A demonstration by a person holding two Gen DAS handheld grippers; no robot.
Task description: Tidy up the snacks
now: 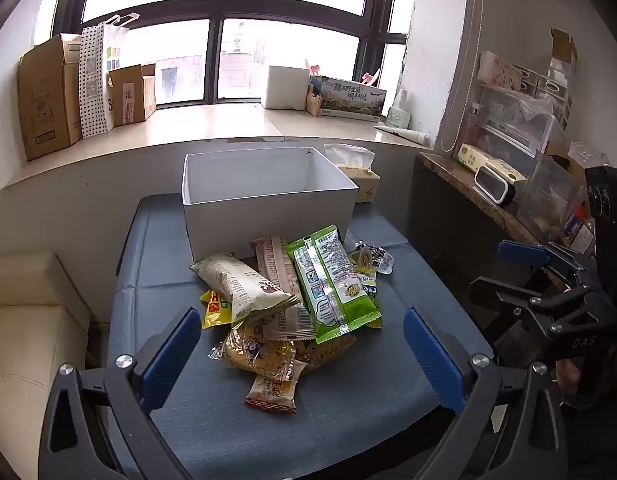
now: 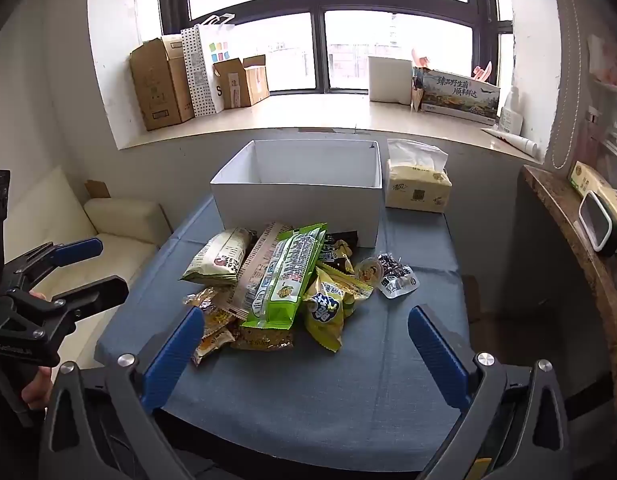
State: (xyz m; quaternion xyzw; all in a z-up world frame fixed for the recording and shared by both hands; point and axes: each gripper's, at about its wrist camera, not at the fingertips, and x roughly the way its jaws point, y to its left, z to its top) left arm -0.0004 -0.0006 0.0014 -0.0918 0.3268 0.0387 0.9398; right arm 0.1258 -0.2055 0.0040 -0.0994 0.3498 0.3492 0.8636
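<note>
Snacks (image 1: pixel 292 304) sit piled on the tabletop (image 1: pixel 348 392), white box (image 1: pixel 268 208) empty behind. Both tongs, left (image 1: pixel 302 354) and right (image 2: pixel 304 354), hover spread wide, holding nothing. Looks like first up is pinching a packet.

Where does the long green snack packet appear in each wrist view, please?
Left wrist view: green snack packet lies centre-right atop the pile, slanting towards the right.
Right wrist view: the packet lies mid-pile, centre.
Shared landmark: the open white box directly behind the pile.
</note>
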